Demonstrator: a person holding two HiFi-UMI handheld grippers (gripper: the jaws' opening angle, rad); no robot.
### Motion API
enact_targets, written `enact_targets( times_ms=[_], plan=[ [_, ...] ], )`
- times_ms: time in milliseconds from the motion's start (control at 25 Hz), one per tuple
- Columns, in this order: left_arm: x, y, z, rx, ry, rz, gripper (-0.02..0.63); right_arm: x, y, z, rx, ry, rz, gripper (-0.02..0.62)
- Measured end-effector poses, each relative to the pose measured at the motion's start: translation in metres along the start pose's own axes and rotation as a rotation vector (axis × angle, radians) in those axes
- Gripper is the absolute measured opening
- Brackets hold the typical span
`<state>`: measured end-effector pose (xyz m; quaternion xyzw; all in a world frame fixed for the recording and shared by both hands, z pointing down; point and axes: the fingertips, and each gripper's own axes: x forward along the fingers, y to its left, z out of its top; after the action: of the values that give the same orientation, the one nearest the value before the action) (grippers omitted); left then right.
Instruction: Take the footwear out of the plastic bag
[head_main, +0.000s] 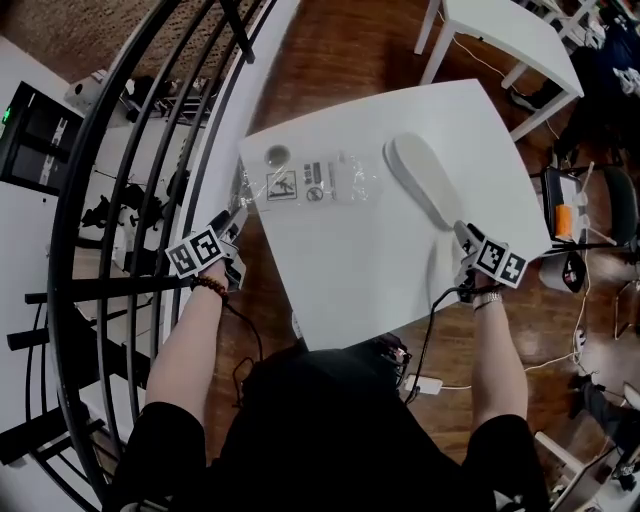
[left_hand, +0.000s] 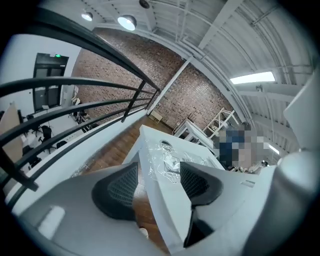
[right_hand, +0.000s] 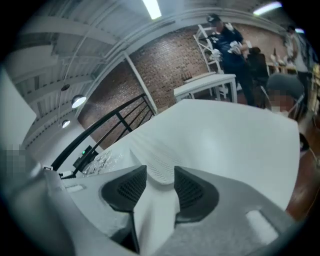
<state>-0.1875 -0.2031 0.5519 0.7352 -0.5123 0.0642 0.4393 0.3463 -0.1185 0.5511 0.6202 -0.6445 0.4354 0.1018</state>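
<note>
Your left gripper (head_main: 236, 222) sits at the left edge of the counter (head_main: 360, 270), and its jaws are released. In the left gripper view the counter's edge runs up between the two dark pads, and neither pad presses on anything. The clear plastic bag (head_main: 320, 182) lies flat on the counter's far-left part, just beyond those jaws, with printed labels showing on it. The footwear (head_main: 420, 178), a single white piece, lies outside the bag on the counter's far-right part. It is set at a slant, with its far end close beside the bag's right end and its near end reaching toward the counter's right edge. Your right gripper (head_main: 464, 238) is at that right edge. Its jaws stand spread wide, with the ribbed near end of the footwear lying between the pads but not clamped. A black railing (head_main: 120, 180) curves past the counter's left side.
</note>
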Motion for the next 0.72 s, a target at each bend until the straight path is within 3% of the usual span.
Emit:
enact_targets(
  times_ms=[280,720],
  plan=[
    [-0.028,-0.042,0.010,0.232,-0.044,-0.058,0.233,-0.022,0.086,0.009,-0.354,-0.056,0.002,0.101],
    [-0.077,-0.124,-0.007,0.482,-0.055,-0.259,0.147,-0.044,0.238,-0.039,-0.652,-0.131,0.095,-0.006]
  ],
)
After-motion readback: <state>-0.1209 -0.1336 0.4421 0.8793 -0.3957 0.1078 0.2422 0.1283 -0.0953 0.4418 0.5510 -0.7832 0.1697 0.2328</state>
